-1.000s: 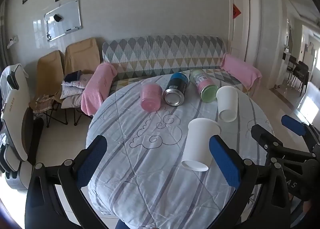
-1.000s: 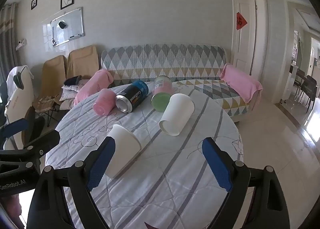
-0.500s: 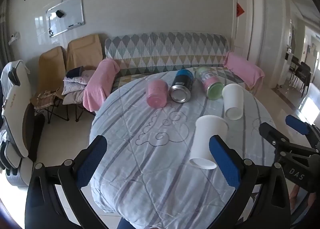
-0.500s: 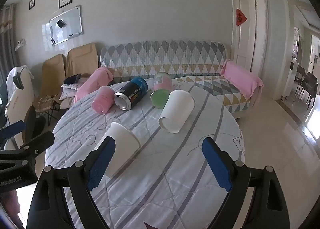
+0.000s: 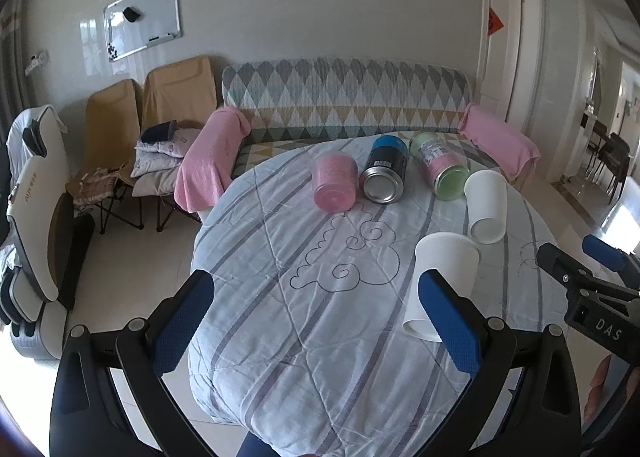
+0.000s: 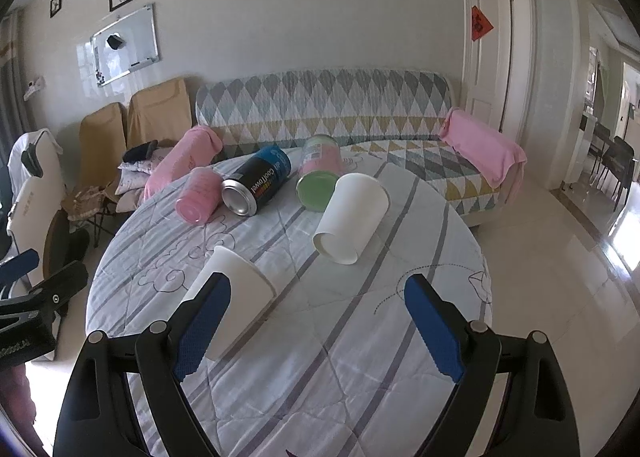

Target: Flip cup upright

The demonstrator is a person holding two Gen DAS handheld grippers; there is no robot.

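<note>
Approach stage, nothing gripped: the left gripper [image 5: 316,329] and the right gripper [image 6: 318,331] both gape wide and empty above the striped quilted table [image 6: 360,357]; the near white paper cup [image 6: 236,297] lies on its side, wanting a closer grasp and a tip onto its base.
</note>
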